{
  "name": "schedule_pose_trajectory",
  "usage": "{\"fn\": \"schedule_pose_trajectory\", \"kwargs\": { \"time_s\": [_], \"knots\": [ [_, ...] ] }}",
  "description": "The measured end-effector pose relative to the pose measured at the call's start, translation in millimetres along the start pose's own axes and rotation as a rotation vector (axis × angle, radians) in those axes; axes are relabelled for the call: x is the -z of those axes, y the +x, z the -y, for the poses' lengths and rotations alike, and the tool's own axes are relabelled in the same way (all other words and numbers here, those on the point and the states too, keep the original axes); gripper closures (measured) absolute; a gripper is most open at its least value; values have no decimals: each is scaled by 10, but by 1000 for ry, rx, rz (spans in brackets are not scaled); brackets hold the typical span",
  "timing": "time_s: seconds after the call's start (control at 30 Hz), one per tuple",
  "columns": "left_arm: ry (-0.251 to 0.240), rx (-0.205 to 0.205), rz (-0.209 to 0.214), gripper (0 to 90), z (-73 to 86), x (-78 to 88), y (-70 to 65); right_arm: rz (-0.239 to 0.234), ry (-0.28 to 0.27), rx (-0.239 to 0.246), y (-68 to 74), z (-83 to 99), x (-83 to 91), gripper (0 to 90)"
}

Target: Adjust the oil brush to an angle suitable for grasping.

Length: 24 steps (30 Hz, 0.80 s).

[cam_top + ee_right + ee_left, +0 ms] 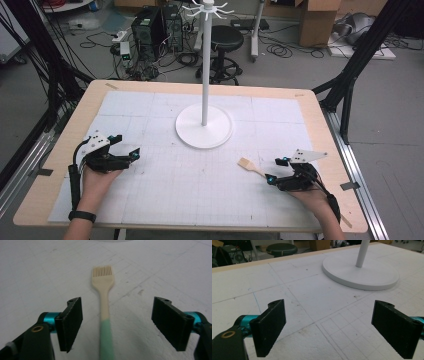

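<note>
A small brush (103,287) with cream bristles, a cream neck and a pale green handle lies flat on the white mat. In the high view the brush (248,165) lies just left of my right gripper (276,170). My right gripper (117,323) stands open, its jaws either side of the green handle without touching it. My left gripper (127,144) rests at the table's left, held in a hand. In its own view the left gripper (329,327) is open with only bare mat between the jaws.
A white stand (204,125) with a round base, a tall pole and hooks on top stands at the middle back of the table (320,125). Its base (362,272) lies ahead and right of my left gripper. Computers, a stool and cables sit beyond the far edge.
</note>
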State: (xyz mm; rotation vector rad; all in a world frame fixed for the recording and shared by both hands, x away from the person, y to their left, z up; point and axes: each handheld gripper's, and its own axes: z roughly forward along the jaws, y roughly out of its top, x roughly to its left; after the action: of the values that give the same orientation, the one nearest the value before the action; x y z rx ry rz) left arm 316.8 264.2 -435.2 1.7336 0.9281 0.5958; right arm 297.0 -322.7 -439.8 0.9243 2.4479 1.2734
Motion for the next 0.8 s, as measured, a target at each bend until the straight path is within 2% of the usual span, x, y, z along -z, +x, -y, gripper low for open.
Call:
{"fn": "schedule_pose_trajectory", "kwargs": {
  "time_s": [0.07, 0.13, 0.2, 0.27, 0.3, 0.33, 0.4, 0.53, 0.6, 0.8],
  "knots": [
    [4, -1, -1, 129, 0, 0, -1, 6, 16, 11, 23, -14, -27, 288],
    [8, -3, -1, 129, 1, 3, -1, -1, 61, 36, 50, -32, -81, 361],
    [9, -4, 0, 129, 1, 7, -6, 1, 80, 44, 57, -32, -112, 393],
    [10, -8, 0, 130, 2, 7, -11, 2, 94, 57, 65, -33, -127, 448],
    [10, -8, 0, 130, 2, 7, -11, 2, 94, 57, 65, -33, -127, 448],
    [13, -8, 2, 129, 3, 8, -13, 1, 100, 68, 72, -35, -137, 492],
    [18, -12, -1, 130, 3, 10, -14, 6, 103, 77, 76, -36, -142, 508],
    [24, -15, 2, 130, 5, 8, -20, -2, 124, 102, 109, -50, -160, 633],
    [22, -20, 4, 130, 1, 10, -26, -10, 132, 102, 123, -58, -164, 684],
    [28, -19, 1, 132, 4, 10, -23, -14, 138, 63, 105, -63, -166, 738]
  ]
}}
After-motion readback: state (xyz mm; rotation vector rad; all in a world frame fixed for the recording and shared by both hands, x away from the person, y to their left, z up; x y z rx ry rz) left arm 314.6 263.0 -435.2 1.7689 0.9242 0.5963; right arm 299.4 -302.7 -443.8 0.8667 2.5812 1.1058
